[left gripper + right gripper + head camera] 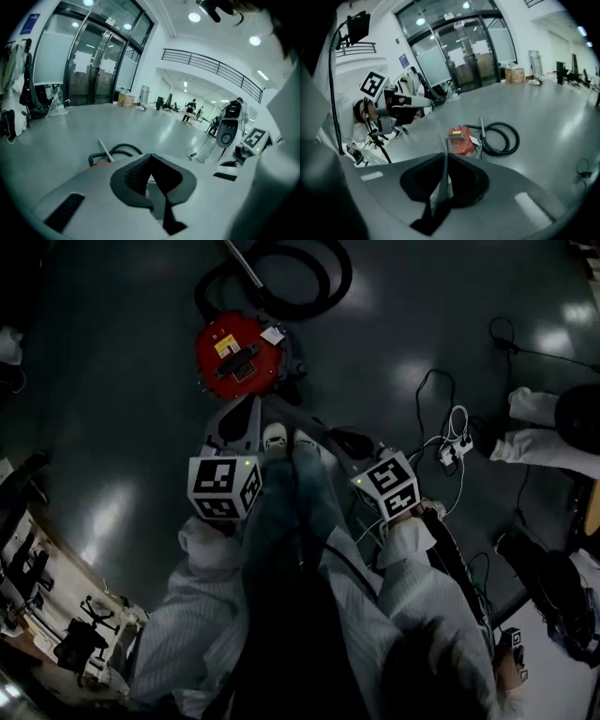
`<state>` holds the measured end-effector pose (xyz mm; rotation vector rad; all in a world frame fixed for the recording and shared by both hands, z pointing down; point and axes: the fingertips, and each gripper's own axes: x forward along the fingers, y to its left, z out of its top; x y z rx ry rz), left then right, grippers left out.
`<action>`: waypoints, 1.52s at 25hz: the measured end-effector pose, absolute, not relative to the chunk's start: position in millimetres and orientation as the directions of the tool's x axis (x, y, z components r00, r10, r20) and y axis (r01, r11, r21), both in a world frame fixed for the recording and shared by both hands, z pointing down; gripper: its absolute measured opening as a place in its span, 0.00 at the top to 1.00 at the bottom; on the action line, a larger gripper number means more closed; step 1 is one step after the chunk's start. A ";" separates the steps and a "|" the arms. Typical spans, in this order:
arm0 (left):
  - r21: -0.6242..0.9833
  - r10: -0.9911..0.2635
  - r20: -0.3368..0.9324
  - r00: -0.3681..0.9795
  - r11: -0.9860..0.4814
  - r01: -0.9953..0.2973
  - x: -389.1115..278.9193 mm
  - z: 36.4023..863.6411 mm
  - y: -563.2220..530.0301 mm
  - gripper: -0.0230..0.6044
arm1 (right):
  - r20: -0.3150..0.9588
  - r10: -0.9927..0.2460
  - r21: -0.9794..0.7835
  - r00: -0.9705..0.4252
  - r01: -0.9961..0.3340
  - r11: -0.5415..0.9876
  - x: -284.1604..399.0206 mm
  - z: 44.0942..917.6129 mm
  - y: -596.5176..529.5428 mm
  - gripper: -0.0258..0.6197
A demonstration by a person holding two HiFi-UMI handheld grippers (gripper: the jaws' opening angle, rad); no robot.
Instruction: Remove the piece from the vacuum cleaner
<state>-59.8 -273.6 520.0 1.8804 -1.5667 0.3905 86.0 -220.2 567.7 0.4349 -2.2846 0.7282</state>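
Observation:
A round red vacuum cleaner (239, 357) stands on the dark floor ahead of my feet, its black hose (281, 277) coiled behind it. The right gripper view shows the same vacuum cleaner (459, 139) and hose (502, 138) some way off. In the left gripper view only a red edge of the vacuum cleaner (98, 163) peeks over the jaws. My left gripper (150, 171) is shut on nothing and hangs short of the vacuum. My right gripper (443, 161) is shut too, with a thin grey edge along the seam; its marker cube (386, 484) is by my right leg.
A white power strip (455, 442) and loose cables lie on the floor to the right. Another person's legs (544, 442) are at the right edge. Black equipment on a white bench (66, 624) is at lower left. Glass doors (93, 70) stand far off.

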 end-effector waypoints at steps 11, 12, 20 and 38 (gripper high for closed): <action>0.247 -0.914 0.354 0.198 -0.113 -0.962 -43.7 274.0 -264.3 0.96 | 0.426 -0.391 -0.369 -0.816 -0.551 0.748 78.2 325.8 -258.1 0.92; 0.252 -0.923 0.334 0.193 -0.110 -0.962 -44.3 261.3 -262.9 0.96 | 0.395 -0.414 -0.374 -0.820 -0.555 0.743 77.8 309.9 -262.0 0.92; 0.210 -0.957 0.240 0.161 -0.111 -0.971 -47.8 202.0 -259.2 0.96 | 0.285 -0.467 -0.345 -0.837 -0.544 0.765 61.9 238.6 -272.1 0.92; 0.175 -0.956 0.244 0.163 -0.122 -0.977 -46.8 202.5 -270.7 0.96 | 0.266 -0.441 -0.330 -0.857 -0.511 0.794 47.7 224.2 -274.9 0.92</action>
